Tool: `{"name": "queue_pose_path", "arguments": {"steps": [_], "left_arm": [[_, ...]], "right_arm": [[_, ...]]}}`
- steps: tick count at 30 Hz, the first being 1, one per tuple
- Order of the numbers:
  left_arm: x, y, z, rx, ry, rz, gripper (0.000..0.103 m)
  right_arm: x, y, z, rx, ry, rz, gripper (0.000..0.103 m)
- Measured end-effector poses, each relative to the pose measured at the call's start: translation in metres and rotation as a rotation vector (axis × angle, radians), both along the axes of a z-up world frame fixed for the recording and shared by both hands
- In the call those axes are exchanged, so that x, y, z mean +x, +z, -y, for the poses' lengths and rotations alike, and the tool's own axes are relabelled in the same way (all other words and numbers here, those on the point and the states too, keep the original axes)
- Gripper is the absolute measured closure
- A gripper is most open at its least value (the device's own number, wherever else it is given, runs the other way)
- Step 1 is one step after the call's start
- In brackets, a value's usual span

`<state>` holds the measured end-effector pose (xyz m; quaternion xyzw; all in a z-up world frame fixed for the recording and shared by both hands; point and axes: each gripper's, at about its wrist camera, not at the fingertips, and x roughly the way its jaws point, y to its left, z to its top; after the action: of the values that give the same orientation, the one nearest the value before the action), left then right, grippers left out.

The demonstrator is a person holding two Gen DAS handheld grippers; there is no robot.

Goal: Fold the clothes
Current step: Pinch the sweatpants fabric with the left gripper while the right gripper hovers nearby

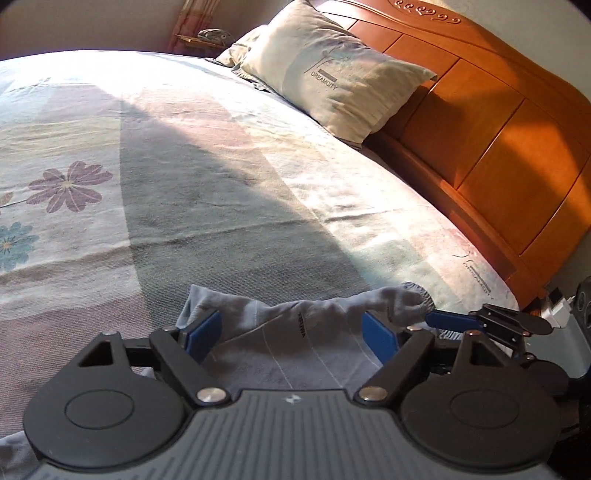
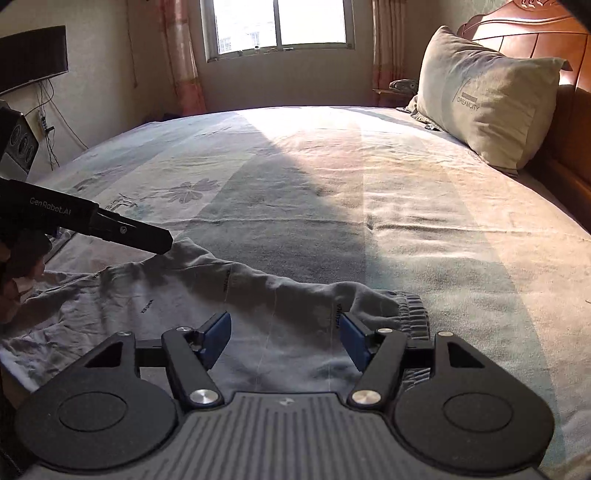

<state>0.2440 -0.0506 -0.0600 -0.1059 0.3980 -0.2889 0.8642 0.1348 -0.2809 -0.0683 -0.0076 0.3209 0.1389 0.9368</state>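
Note:
A grey garment with thin white lines and small printed letters (image 2: 258, 325) lies rumpled on the near part of the bed; it looks like trousers with an elastic waistband (image 2: 413, 314). It also shows in the left wrist view (image 1: 295, 343). My left gripper (image 1: 291, 332) is open, its blue pads (image 1: 203, 332) on either side of a raised fold of the cloth. My right gripper (image 2: 286, 338) is open over the garment near the waistband. The left gripper's black fingers (image 2: 147, 234) reach in from the left in the right wrist view. The right gripper's fingers (image 1: 458, 319) show at the garment's right end.
The bed (image 2: 332, 192) has a pale flowered sheet (image 1: 70, 184), half in sun and half in shadow. A pillow (image 1: 332, 74) leans on the wooden headboard (image 1: 498, 129). A window (image 2: 280, 26), curtains and a wall-mounted screen (image 2: 33, 55) stand beyond.

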Motion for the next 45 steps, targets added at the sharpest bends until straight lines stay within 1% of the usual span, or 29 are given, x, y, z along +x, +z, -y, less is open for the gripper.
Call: {"name": "queue_pose_path", "arguments": {"steps": [2, 4, 5, 6, 7, 8, 11, 12, 14, 16, 18, 20, 22, 23, 25, 27, 28, 30, 33, 35, 38, 40, 43, 45], "left_arm": [[0.013, -0.011, 0.01, -0.012, -0.003, -0.032, 0.02], [0.025, -0.027, 0.012, 0.029, 0.05, -0.057, 0.02], [0.029, -0.033, 0.01, 0.051, 0.083, -0.051, 0.021], [0.03, -0.033, 0.009, 0.057, 0.095, -0.046, 0.021], [0.03, -0.031, 0.008, 0.054, 0.096, -0.045, 0.021], [0.03, -0.029, 0.008, 0.051, 0.097, -0.044, 0.021], [0.03, -0.023, 0.006, 0.041, 0.099, -0.042, 0.021], [0.027, -0.019, 0.007, 0.033, 0.088, -0.034, 0.021], [0.02, -0.013, 0.013, 0.009, 0.051, -0.022, 0.02], [0.015, -0.011, 0.02, 0.036, 0.033, -0.05, 0.02], [0.004, -0.008, 0.026, 0.075, 0.017, -0.05, 0.02], [-0.013, -0.007, 0.028, 0.094, 0.001, -0.07, 0.02], [-0.031, -0.012, 0.028, 0.098, 0.006, -0.103, 0.017], [-0.04, -0.017, 0.027, 0.099, 0.016, -0.125, 0.016], [-0.054, -0.029, 0.024, 0.11, 0.045, -0.149, 0.017], [-0.063, -0.031, 0.023, 0.12, 0.051, -0.116, 0.016], [-0.066, -0.028, 0.023, 0.134, 0.06, -0.123, 0.016], [-0.068, -0.02, 0.022, 0.149, 0.065, -0.135, 0.016], [-0.08, -0.008, 0.016, 0.151, 0.058, -0.103, 0.015], [-0.085, -0.008, 0.009, 0.146, 0.071, -0.108, 0.012], [-0.085, -0.027, -0.004, 0.132, 0.089, -0.19, 0.012], [-0.09, -0.029, -0.014, 0.091, 0.077, -0.179, 0.011], [-0.093, -0.017, -0.027, 0.105, 0.09, -0.181, 0.011], [-0.096, -0.004, -0.039, 0.137, 0.09, -0.152, 0.011]], "right_arm": [[0.016, -0.007, -0.002, -0.004, 0.005, -0.001, 0.033], [0.031, -0.019, 0.004, 0.001, -0.02, -0.031, 0.033], [0.037, -0.027, 0.009, -0.015, -0.051, -0.052, 0.033], [0.04, -0.035, 0.015, -0.039, -0.095, -0.078, 0.037], [0.039, -0.041, 0.023, -0.015, -0.094, -0.079, 0.039], [0.036, -0.041, 0.028, 0.018, -0.089, -0.061, 0.039], [0.031, -0.032, 0.034, 0.064, -0.119, -0.067, 0.038], [0.03, -0.028, 0.033, 0.067, -0.12, -0.059, 0.034], [0.028, -0.021, 0.03, 0.086, -0.099, -0.038, 0.032], [0.03, -0.019, 0.027, 0.087, -0.103, -0.047, 0.03], [0.028, -0.018, 0.026, 0.084, -0.114, -0.062, 0.03], [0.021, -0.017, 0.025, 0.086, -0.113, -0.076, 0.029], [0.007, -0.015, 0.024, 0.094, -0.114, -0.084, 0.023], [0.0, -0.013, 0.023, 0.099, -0.116, -0.088, 0.019], [-0.015, -0.013, 0.019, 0.116, -0.111, -0.108, 0.019], [-0.028, -0.013, 0.013, 0.132, -0.105, -0.134, 0.019], [-0.034, -0.011, 0.01, 0.139, -0.1, -0.145, 0.019], [-0.047, -0.004, 0.003, 0.147, -0.086, -0.143, 0.019], [-0.067, 0.009, -0.006, 0.135, -0.079, -0.116, 0.017], [-0.079, 0.017, -0.011, 0.131, -0.086, -0.099, 0.016], [-0.09, 0.021, -0.018, 0.139, -0.094, -0.1, 0.016], [-0.095, 0.024, -0.025, 0.142, -0.091, -0.105, 0.016], [-0.102, 0.028, -0.037, 0.138, -0.087, -0.1, 0.015], [-0.105, 0.03, -0.046, 0.132, -0.09, -0.096, 0.015]]}}
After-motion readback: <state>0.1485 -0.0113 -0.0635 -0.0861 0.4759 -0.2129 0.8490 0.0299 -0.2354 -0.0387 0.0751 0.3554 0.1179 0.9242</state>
